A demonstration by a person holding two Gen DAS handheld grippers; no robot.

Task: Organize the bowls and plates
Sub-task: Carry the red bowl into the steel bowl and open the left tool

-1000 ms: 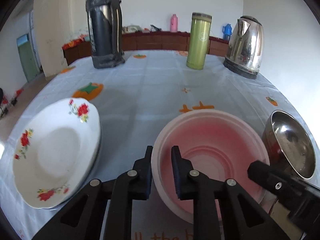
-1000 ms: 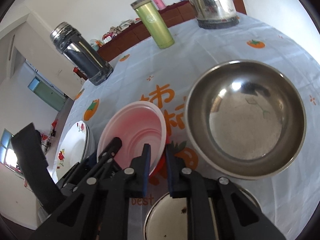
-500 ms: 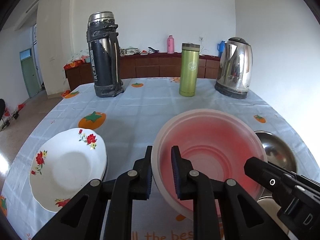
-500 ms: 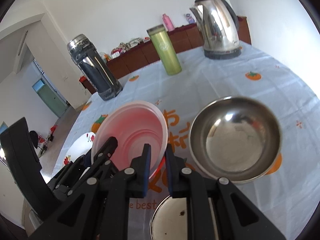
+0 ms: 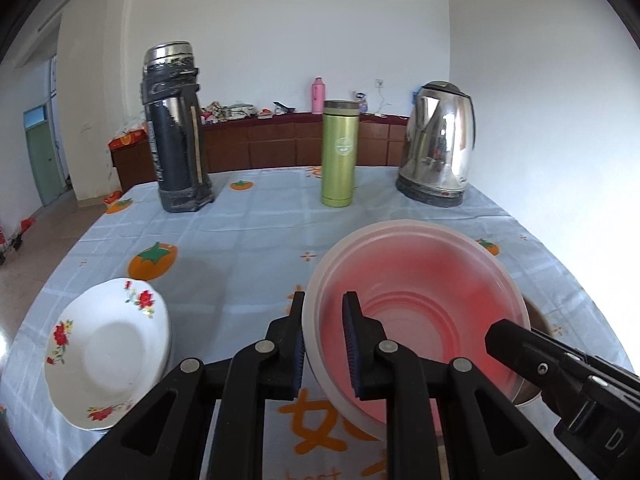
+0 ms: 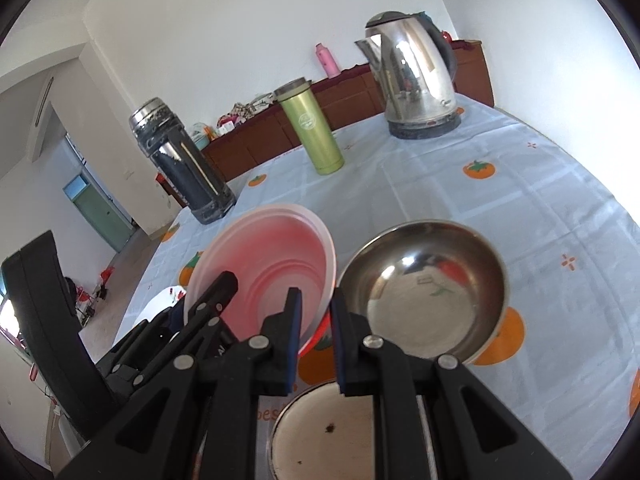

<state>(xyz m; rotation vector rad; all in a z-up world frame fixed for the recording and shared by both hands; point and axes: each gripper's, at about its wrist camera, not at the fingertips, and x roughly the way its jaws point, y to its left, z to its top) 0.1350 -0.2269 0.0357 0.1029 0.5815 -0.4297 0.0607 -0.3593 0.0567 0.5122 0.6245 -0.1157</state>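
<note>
Both grippers hold a pink plastic bowl (image 5: 420,304) in the air above the table. My left gripper (image 5: 323,344) is shut on its left rim. My right gripper (image 6: 314,332) is shut on its right rim; the bowl also shows in the right wrist view (image 6: 272,276). A steel bowl (image 6: 428,288) sits on the table just right of the pink bowl. A white plate with red flowers (image 5: 108,352) lies at the left on a stack. A second steel dish (image 6: 324,432) lies under the right gripper.
A dark thermos (image 5: 176,136), a green flask (image 5: 339,152) and a steel kettle (image 5: 438,144) stand at the far side of the light blue tablecloth (image 5: 248,236). The table's right edge is close to the steel bowl.
The pink bowl has risen off the table with both grippers on it. The table and the steel bowl now lie further below.
</note>
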